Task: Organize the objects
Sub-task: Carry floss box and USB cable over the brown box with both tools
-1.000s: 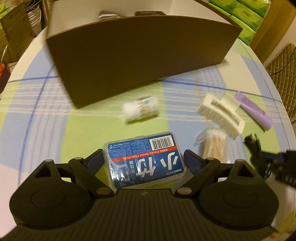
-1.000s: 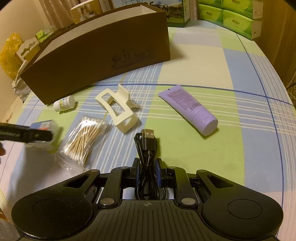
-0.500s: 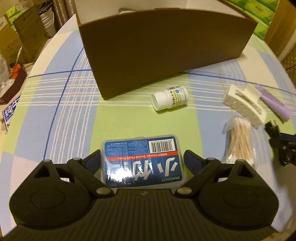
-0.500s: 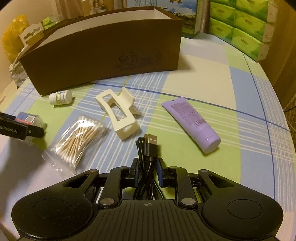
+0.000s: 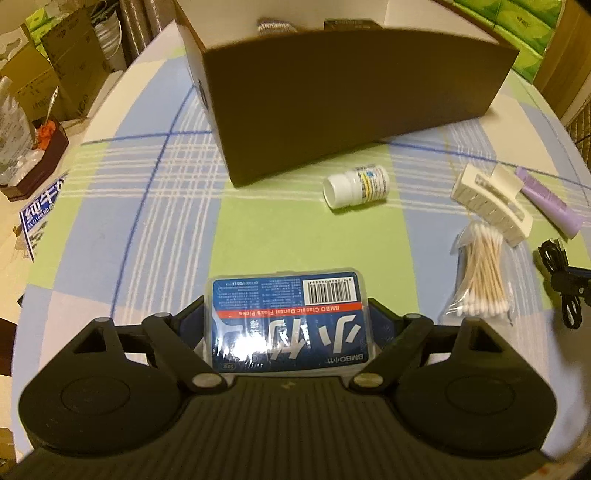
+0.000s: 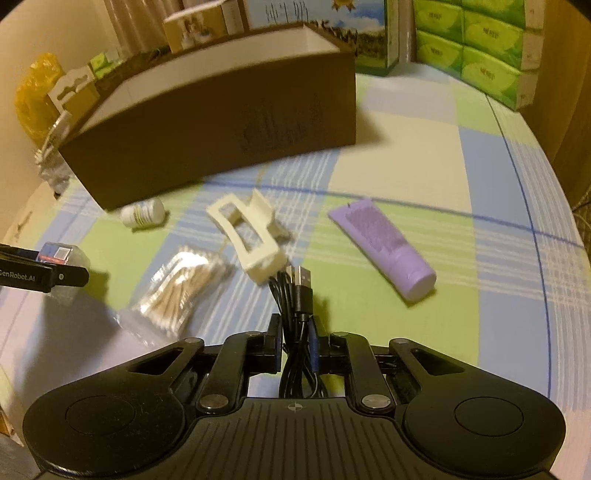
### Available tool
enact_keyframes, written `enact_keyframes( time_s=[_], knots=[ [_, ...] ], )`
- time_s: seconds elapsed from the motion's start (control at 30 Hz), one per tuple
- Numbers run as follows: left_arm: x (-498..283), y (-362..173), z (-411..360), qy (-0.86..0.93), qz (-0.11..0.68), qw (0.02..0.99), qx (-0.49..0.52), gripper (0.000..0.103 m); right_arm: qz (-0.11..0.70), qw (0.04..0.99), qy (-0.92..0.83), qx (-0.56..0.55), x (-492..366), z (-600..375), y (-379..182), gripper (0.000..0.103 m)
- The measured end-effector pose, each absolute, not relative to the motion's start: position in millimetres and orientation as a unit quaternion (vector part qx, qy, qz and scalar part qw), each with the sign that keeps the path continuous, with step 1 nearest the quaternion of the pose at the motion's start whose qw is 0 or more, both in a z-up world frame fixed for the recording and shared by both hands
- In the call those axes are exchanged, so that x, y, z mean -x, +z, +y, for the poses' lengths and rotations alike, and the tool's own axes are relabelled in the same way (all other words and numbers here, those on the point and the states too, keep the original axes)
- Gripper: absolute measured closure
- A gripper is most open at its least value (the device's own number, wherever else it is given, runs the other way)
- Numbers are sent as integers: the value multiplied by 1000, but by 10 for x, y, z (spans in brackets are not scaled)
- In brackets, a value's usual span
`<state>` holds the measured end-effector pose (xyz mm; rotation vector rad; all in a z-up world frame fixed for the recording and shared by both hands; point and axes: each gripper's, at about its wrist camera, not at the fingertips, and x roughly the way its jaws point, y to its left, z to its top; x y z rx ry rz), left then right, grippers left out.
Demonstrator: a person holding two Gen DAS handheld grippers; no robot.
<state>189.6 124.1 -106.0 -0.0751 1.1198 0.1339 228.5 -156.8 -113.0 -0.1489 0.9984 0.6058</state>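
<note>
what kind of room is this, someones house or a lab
Most likely a home, perhaps a dining or storage corner. A checked tablecloth covers the table, stacked green tissue packs stand at its far end, and cardboard boxes crowd the floor beside it.

The brown box (image 6: 221,122) is motion-blurred at upper centre, its printed mark unreadable; its contents (image 5: 275,26) barely show at the top edge.

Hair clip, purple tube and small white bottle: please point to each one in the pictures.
Hair clip (image 6: 243,229), right wrist view, on its cream frame.
Purple tube (image 6: 384,247), right wrist view, on its body.
Small white bottle (image 5: 356,186), left wrist view, on its labelled side.
</note>
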Motion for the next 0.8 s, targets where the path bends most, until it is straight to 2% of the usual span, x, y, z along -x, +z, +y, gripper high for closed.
enact_keyframes(
  time_s=[0.47, 0.8],
  knots=[
    [-1874, -425, 1359, 61, 476, 876, 39, 19, 412, 849, 329, 29, -2439, -1467, -534, 92],
    [-2100, 105, 1454, 34, 429, 902, 27, 19, 360, 855, 372, -3, -2871, -1201, -9, 92]
  ],
)
